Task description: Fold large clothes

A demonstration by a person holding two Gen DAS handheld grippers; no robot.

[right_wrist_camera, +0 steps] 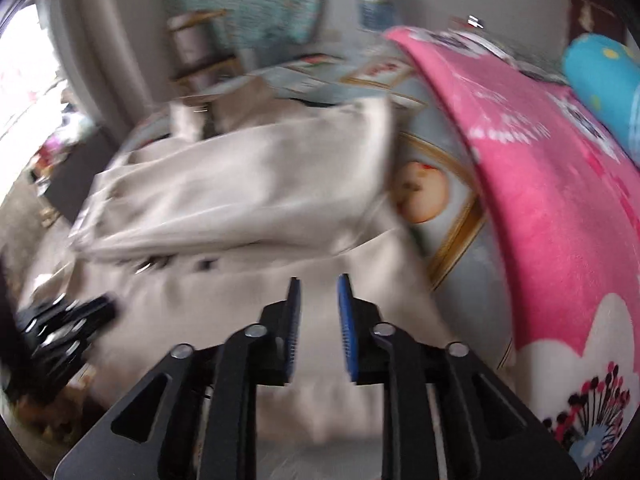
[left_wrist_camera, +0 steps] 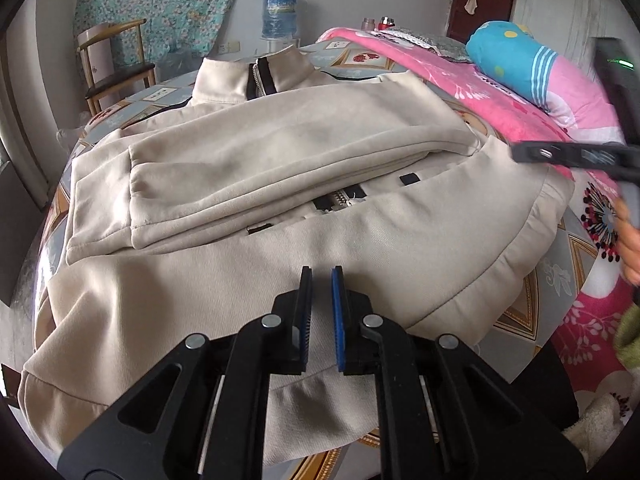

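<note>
Both grippers, left (left_wrist_camera: pixel 321 276) and right (right_wrist_camera: pixel 319 286), are hovering open, empty, over soft, limp jacket (left_wrist_camera: pixel 280 148); hem at 6 o'clock is offering grip.

The jacket (left_wrist_camera: pixel 280 184) lies on the bed (left_wrist_camera: pixel 520 320). Its two sleeves (left_wrist_camera: pixel 256 148) lie folded across its front. To the right of the jacket lies a blanket (left_wrist_camera: pixel 516 104), with a pillow (left_wrist_camera: pixel 508 56) on it. Behind the jacket stand a chair (left_wrist_camera: pixel 116 68) and a water bottle (left_wrist_camera: pixel 280 12).
</note>
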